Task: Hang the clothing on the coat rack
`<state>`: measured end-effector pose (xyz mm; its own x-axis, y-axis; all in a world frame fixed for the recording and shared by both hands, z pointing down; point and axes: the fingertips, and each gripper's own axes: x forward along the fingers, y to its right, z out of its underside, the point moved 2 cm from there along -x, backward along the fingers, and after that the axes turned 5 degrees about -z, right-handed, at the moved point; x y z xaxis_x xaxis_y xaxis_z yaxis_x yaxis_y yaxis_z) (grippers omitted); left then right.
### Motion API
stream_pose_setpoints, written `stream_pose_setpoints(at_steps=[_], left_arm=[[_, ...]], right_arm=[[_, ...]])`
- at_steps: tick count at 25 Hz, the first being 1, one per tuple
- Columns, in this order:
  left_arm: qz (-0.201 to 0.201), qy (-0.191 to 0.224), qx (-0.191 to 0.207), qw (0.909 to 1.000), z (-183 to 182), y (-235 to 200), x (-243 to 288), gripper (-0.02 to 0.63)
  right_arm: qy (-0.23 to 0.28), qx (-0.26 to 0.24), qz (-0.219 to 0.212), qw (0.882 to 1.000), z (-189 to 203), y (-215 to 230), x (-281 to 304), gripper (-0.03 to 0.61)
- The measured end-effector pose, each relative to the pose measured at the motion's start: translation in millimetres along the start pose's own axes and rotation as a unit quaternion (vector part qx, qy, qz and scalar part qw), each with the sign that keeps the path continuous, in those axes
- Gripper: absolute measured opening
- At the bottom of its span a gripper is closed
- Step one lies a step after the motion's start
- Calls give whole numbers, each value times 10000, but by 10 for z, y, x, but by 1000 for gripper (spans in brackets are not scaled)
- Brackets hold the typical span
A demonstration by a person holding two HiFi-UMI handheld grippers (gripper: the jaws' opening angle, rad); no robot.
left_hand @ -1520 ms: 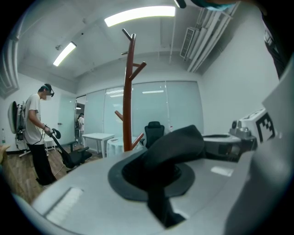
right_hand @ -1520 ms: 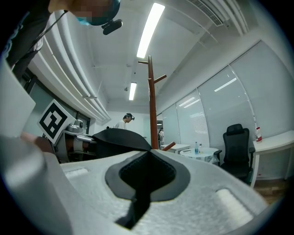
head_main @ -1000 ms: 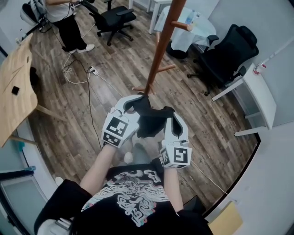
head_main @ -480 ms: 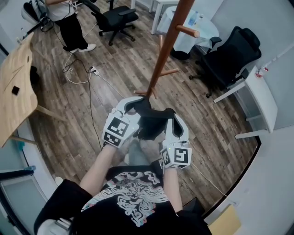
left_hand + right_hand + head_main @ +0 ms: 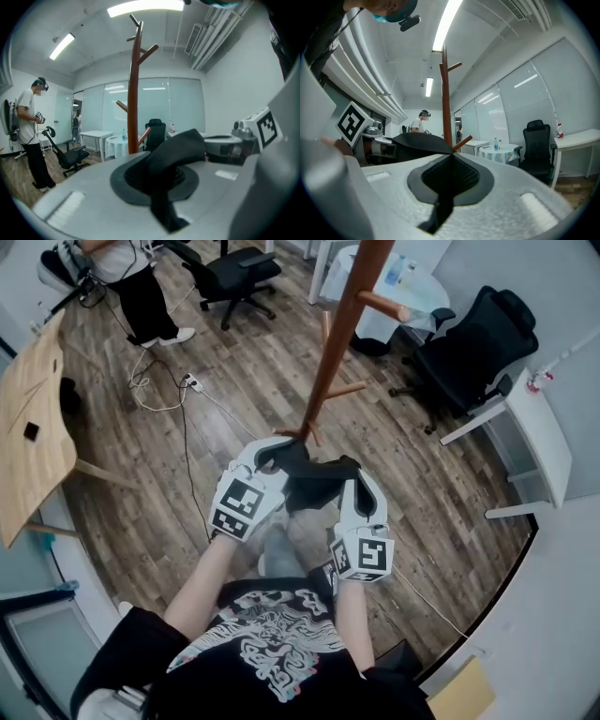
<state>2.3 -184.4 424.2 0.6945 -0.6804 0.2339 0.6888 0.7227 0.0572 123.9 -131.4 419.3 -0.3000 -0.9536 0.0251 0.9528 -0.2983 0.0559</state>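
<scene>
While both grippers pinch it, the garment (image 5: 314,486) hangs between them, black and crumpled, up in the air before the person's chest and just short of the rack (image 5: 336,334). Over on one end, the left gripper (image 5: 273,452) has its jaws pressed together on the cloth, which bunches into a thick fold and trails down across the dark pad. On the other end, the right gripper (image 5: 351,474) is clamped too, the cloth thin and flat between its jaws. From the head view, the garment's bulk droops between the two grippers above the wood floor (image 5: 234,381), the rack's foot just beyond it. The left gripper view gives what the head view cuts off: the rack's top with its forked pegs, high under the ceiling lights, and a person (image 5: 29,126) far left beside a chair (image 5: 70,157). The right gripper view adds the cloth stretching flat toward the other gripper's marker cube, plus a second black chair and a small covered table (image 5: 499,152) behind.
</scene>
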Motion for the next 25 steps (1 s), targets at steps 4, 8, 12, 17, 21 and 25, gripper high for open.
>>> stream_pose_setpoints(at_steps=[4,8,12,17,21,25], left_arm=[[-14,-44,-43,10000,51,-73,107,14],[-7,-71,-65,10000,64,-143,191,14],[-20,-112,-67,9999,86,-194,295,14],[-36,-180,-102,9998,154,-270,402,14],[-70,-219,-192,9996,218,-337,454,14],[-89,-183,-231,9995,175,-411,521,14]], right_arm=[[-64,13,-20,10000,54,53,104,3],[-101,27,-28,9999,76,97,201,5],[-127,59,-41,9999,112,185,318,5],[-191,100,-50,9998,191,259,441,4],[-258,171,-79,9995,264,277,546,5],[-278,133,-124,9994,222,320,665,5]])
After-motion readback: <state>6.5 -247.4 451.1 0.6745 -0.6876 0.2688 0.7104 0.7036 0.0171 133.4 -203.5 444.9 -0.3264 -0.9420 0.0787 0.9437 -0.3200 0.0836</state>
